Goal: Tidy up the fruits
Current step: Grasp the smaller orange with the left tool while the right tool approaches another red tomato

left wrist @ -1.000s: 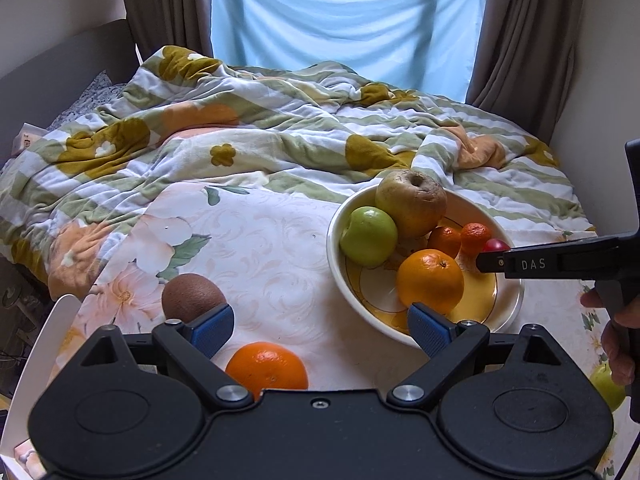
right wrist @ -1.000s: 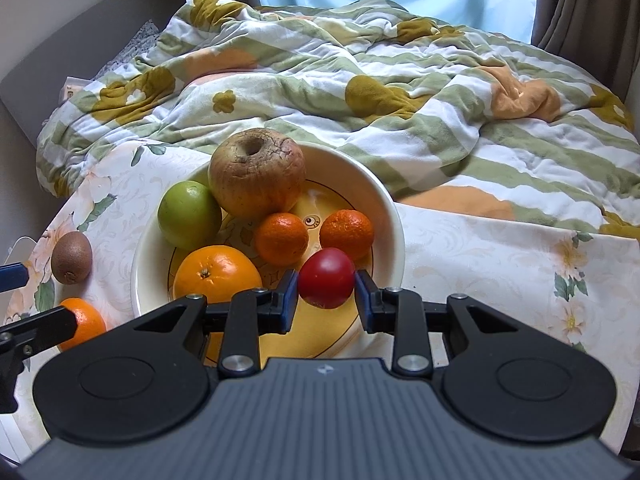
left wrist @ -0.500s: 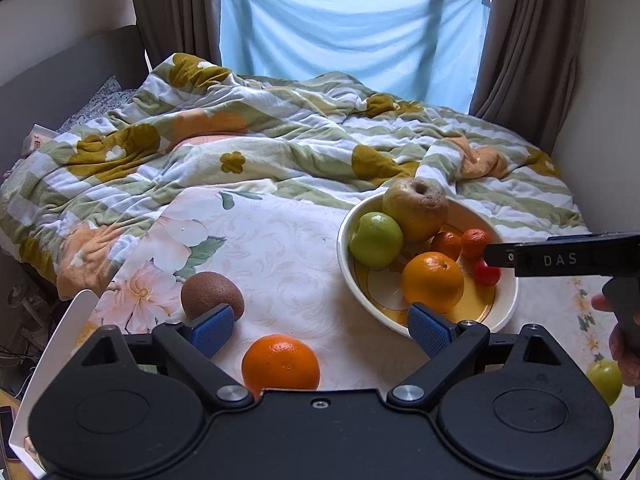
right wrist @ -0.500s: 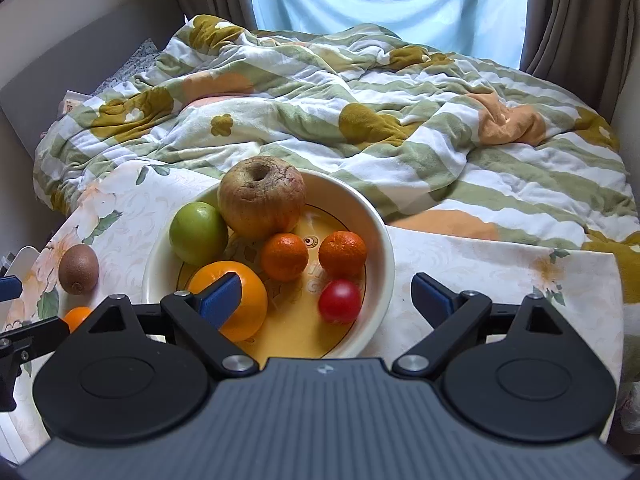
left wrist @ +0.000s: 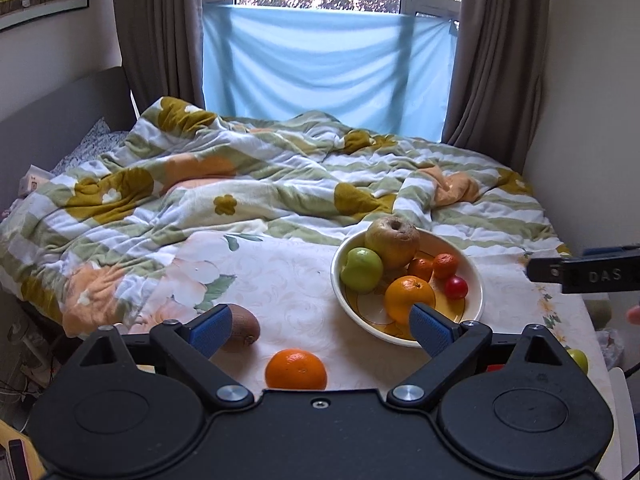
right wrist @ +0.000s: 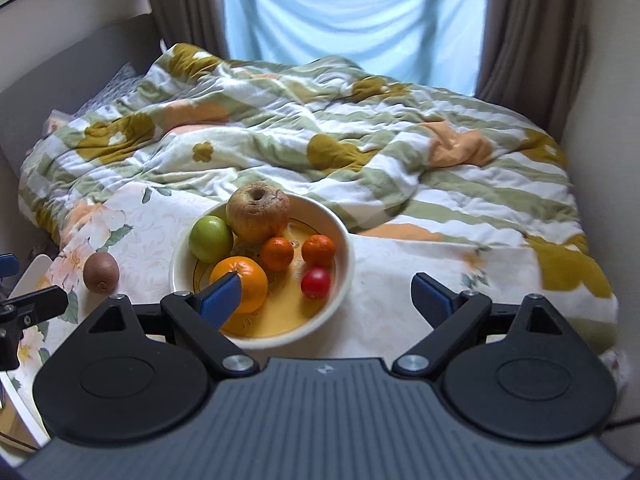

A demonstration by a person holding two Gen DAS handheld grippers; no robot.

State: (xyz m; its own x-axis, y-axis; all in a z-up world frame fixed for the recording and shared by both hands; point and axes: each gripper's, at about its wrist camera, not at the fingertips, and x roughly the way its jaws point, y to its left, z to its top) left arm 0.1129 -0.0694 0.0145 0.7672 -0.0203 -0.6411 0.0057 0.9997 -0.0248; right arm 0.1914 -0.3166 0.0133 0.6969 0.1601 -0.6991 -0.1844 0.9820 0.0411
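Note:
A cream bowl on the floral tablecloth holds a wrinkled brown apple, a green apple, an orange, two mandarins and a small red fruit. A loose orange and a kiwi lie left of the bowl. A small green fruit lies at the table's right edge. My left gripper is open above the loose orange. My right gripper is open and empty, held back above the bowl's near rim.
A bed with a striped floral quilt lies behind the table. Curtains and a window stand at the back, walls on both sides. A white chair back stands at the table's left edge.
My right gripper opened, left the red fruit in the bowl and drew back and up. My left gripper also rose and pulled back, so more of the room shows.

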